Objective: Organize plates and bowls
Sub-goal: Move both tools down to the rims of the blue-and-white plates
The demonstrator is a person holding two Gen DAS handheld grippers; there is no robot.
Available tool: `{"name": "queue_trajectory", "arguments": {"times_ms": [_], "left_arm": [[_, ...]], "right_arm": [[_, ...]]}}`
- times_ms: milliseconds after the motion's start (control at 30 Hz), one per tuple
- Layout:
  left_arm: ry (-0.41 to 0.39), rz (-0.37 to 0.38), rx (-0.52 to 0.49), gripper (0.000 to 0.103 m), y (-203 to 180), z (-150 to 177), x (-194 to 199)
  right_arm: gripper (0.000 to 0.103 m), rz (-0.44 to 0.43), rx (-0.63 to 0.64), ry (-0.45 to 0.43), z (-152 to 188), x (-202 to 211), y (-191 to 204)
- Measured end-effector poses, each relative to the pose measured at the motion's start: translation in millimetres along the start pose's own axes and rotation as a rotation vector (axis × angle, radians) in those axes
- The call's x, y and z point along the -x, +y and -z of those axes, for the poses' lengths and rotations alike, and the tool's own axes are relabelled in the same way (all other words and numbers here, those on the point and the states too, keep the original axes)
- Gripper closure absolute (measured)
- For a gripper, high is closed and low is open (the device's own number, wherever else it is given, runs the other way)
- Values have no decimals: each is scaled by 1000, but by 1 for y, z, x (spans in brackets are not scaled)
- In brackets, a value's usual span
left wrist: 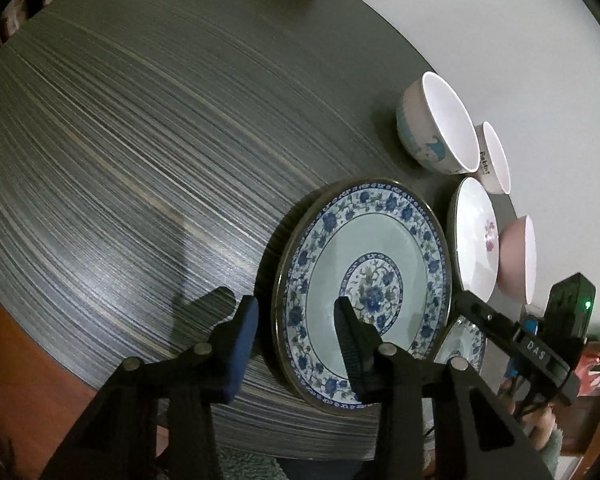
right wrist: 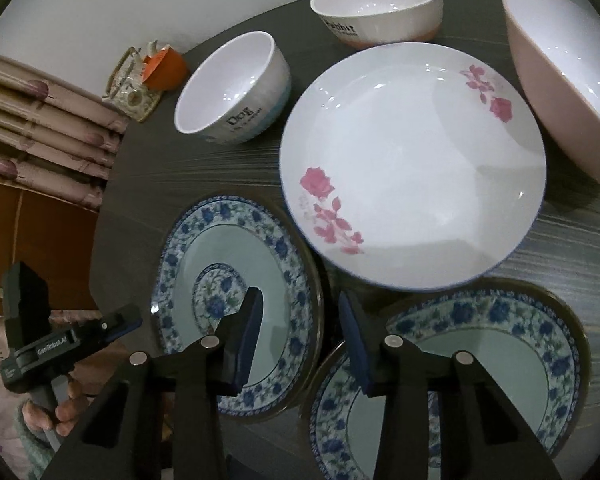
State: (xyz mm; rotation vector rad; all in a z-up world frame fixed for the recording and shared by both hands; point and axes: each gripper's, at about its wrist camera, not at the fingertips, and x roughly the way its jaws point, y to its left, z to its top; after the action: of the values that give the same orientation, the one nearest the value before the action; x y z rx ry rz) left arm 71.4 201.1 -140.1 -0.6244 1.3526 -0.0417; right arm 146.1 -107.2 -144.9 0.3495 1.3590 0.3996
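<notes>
A blue floral plate (left wrist: 364, 292) lies on the dark round table (left wrist: 140, 160); my left gripper (left wrist: 296, 332) is open, its jaws astride the plate's near-left rim. In the right wrist view the same plate (right wrist: 284, 280) lies left, another blue floral plate (right wrist: 500, 344) lies right, and a third (right wrist: 340, 420) lies partly under it. My right gripper (right wrist: 300, 332) is open and empty above the gap between them. Behind are a white rose plate (right wrist: 412, 160), a "Dog" bowl (right wrist: 232, 88), a "Rabbit" bowl (right wrist: 376, 4) and a pink bowl (right wrist: 564, 80).
An orange bowl (right wrist: 166, 66) and a small patterned tray (right wrist: 134, 92) sit at the table's far edge by the white wall. The left side of the table (left wrist: 100, 200) is bare grey wood grain. The other hand-held gripper (right wrist: 60, 340) shows at lower left.
</notes>
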Motion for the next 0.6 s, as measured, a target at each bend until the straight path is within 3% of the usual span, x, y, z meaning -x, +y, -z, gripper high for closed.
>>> {"name": "queue_trajectory", "arguments": {"times_ms": [133, 500, 600], "left_arm": [[5, -4, 1, 74, 1, -1, -6], [20, -19, -18, 77, -2, -2, -21], [24, -16, -18, 83, -2, -3, -25]], "right_arm": [[70, 2, 15, 14, -6, -9, 3], [80, 8, 38, 41, -11, -22, 7], [80, 10, 39, 45, -12, -24, 7]]}}
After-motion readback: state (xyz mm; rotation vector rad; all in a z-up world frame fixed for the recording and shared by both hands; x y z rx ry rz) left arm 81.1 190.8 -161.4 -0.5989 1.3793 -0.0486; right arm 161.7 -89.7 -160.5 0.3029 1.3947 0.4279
